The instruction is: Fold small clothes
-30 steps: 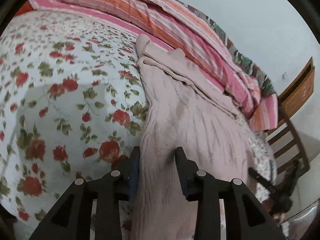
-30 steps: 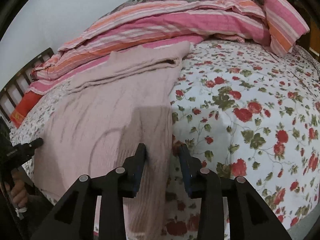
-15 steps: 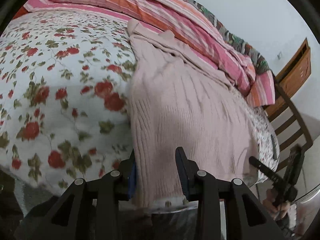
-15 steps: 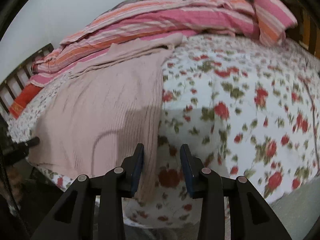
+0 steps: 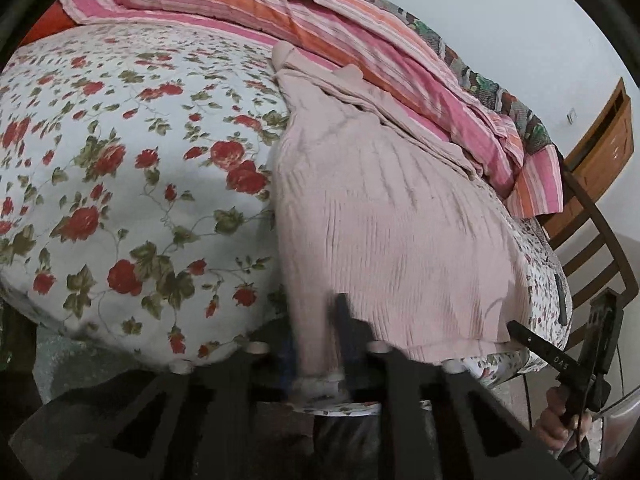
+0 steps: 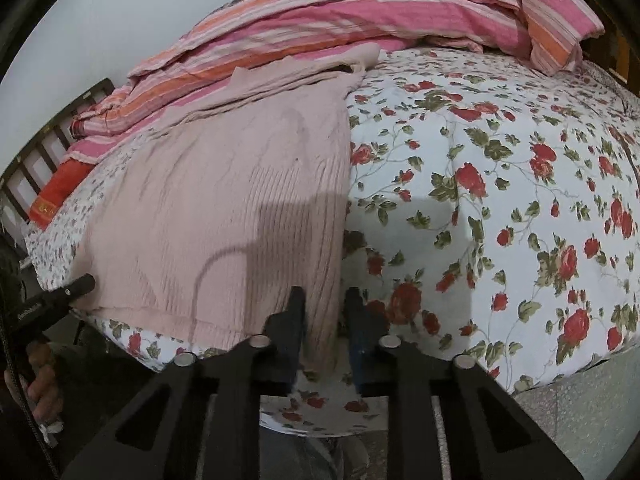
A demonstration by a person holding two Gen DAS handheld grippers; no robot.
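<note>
A pale pink ribbed knit garment (image 5: pixel 384 216) lies flat on the floral bed cover (image 5: pixel 120 184), its hem at the near edge of the bed and its folded sleeves at the far end. It also shows in the right wrist view (image 6: pixel 224 208). My left gripper (image 5: pixel 316 336) stands around the garment's near left hem corner, its jaws a narrow gap apart with the cloth between them. My right gripper (image 6: pixel 324 320) stands around the near right hem corner the same way. Each gripper also shows at the edge of the other's view.
A striped pink and orange quilt (image 6: pixel 340 16) is heaped along the far side of the bed. A wooden chair (image 5: pixel 596 240) and a wooden cabinet (image 5: pixel 600 140) stand at the right in the left wrist view. The bed's near edge drops to the floor (image 6: pixel 580 412).
Both grippers have drawn back to the bed's near edge and now straddle the garment's hem corners. Their jaws have narrowed around the cloth.
</note>
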